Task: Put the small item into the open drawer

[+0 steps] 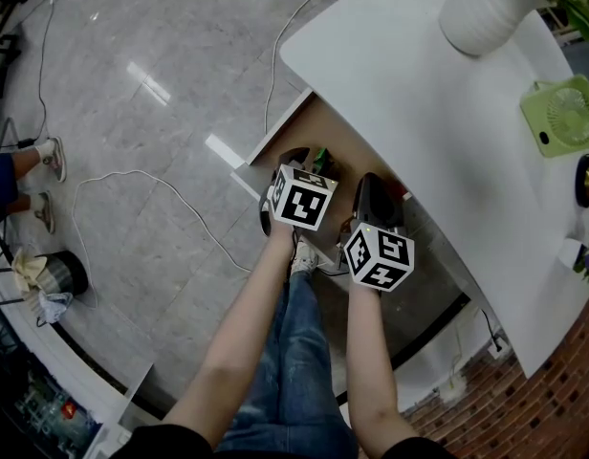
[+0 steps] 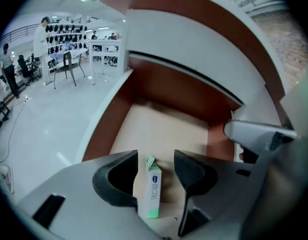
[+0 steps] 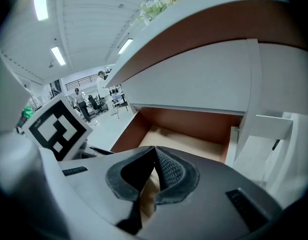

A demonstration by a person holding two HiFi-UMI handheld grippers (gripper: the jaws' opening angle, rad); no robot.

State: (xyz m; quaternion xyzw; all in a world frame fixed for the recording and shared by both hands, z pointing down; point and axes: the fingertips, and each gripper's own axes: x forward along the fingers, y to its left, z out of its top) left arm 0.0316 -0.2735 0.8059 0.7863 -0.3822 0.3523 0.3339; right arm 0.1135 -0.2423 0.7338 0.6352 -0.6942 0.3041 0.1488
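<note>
Two grippers sit at the open drawer, which is set under a curved white desk on a glossy grey floor. The small green-and-white box stands upright on the drawer's tan bottom, between the spread jaws of the left gripper, nearer the left jaw; it is not gripped. The right gripper is clenched and empty. Brown walls bound the drawer's sides and back. Bare bottom lies beyond the box.
</note>
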